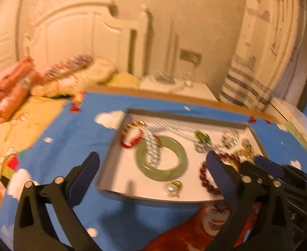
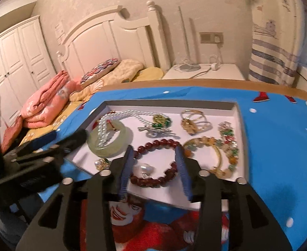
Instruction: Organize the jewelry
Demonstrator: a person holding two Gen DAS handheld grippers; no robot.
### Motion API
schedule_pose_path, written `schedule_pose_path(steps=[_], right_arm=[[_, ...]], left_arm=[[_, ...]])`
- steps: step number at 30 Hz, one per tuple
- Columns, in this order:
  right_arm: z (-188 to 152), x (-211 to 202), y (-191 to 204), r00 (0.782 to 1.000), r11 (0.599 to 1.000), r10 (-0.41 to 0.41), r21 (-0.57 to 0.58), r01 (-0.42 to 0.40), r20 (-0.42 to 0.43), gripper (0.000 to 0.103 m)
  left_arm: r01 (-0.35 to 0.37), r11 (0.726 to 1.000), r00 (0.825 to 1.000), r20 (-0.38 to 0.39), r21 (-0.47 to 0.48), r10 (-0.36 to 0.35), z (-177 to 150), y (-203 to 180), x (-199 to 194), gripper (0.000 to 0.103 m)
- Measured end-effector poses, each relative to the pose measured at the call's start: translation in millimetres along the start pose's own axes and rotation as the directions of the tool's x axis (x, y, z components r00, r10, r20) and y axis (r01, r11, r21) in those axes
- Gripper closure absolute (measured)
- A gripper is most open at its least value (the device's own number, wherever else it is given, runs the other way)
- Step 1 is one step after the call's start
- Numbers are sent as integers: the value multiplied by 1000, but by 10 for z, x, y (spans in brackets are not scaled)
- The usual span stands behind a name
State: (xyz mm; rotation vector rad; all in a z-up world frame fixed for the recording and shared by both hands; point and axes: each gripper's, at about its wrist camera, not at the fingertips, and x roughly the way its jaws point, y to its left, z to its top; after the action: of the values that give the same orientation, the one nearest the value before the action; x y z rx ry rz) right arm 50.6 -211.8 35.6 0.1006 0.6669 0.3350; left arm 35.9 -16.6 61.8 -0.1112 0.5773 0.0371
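A shallow white tray (image 2: pixel 170 104) on a blue cartoon cloth holds the jewelry. In it lie a pale green jade bangle (image 2: pixel 105 152) with a pearl necklace (image 2: pixel 132 113) draped over it, a green brooch (image 2: pixel 161 121), gold rings (image 2: pixel 193 121) and a mixed-colour bead bracelet (image 2: pixel 230 156). My right gripper (image 2: pixel 153 149) is open over the tray's near side. A dark red bead bracelet (image 2: pixel 151 183) lies between its fingers, and the pads do not press on it. My left gripper (image 1: pixel 152 156) stands wide open and empty above the jade bangle (image 1: pixel 142 167).
The blue cloth (image 2: pixel 278 146) covers a board whose brown edge (image 2: pixel 195 82) shows at the back. To the left is a bed with a folded pink blanket (image 2: pixel 46 106) and a white headboard. A white bedside table (image 2: pixel 205 71) and a striped curtain (image 2: pixel 274 58) stand behind.
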Motion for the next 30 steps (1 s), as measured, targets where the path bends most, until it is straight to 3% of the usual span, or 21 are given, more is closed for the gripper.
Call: schedule_pose_path(steps=[2,6,10,15,30], right_arm=[[-42,-87,10,999,999,-31,5,31,15,29],[-149,-183,31,995,995,-93,32,93,25,17],[-210,-166,64,987,987,-160,32,159,12,17],[-229,-175,28,979,978,-201,54,200,27,17],[-236,-152,42,976,975,-217,46,215,26,17]], left_arm=[[-14,1000,1000,11,1,14,-15,25,-75,2],[-88,995,996,-18,37,88,-105,60,-130,2],[-134,984,991,2,116,135,-179,-3,-189,2],[-83,986,997,12,146,82,-242,-62,-223,2],[-26,987,1000,6,156,26,-300,-87,-216,2]])
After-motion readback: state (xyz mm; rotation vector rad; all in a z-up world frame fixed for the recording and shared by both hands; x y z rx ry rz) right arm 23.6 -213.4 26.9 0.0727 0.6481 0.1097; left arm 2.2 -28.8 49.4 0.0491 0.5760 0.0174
